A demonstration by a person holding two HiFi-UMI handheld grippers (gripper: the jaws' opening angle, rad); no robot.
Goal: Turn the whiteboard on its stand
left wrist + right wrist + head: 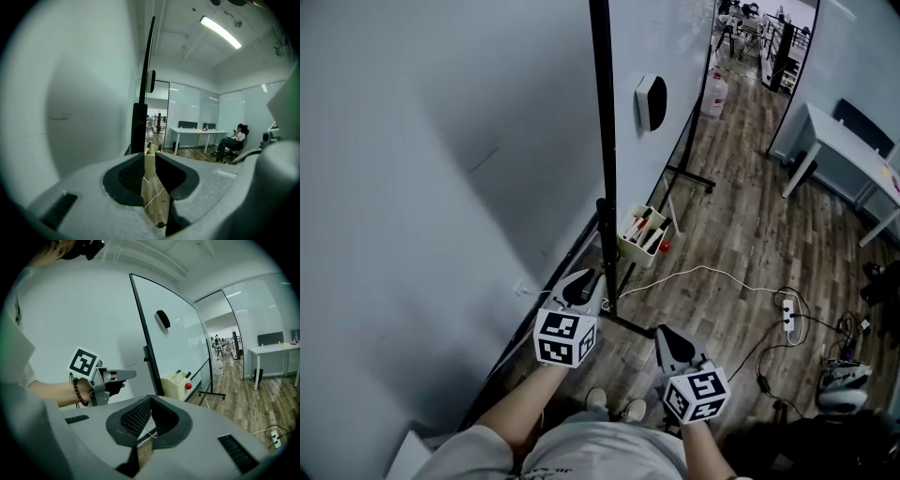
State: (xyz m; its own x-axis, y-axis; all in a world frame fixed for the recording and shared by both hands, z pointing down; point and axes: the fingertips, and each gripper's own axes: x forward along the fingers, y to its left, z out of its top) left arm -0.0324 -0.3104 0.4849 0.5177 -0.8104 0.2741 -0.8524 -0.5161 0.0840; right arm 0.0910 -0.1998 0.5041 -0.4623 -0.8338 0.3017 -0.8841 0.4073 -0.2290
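Neither tool grips the tall black-framed whiteboard (633, 159) standing edge-on just ahead, near the wall: the left gripper (581, 281), jaws barely apart, and the right gripper (670, 339), jaws together, are both empty, so the turning probably lies ahead

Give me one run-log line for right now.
whiteboard: upright | left gripper: open, empty, close beside black side frame | right gripper: shut, empty, off the board
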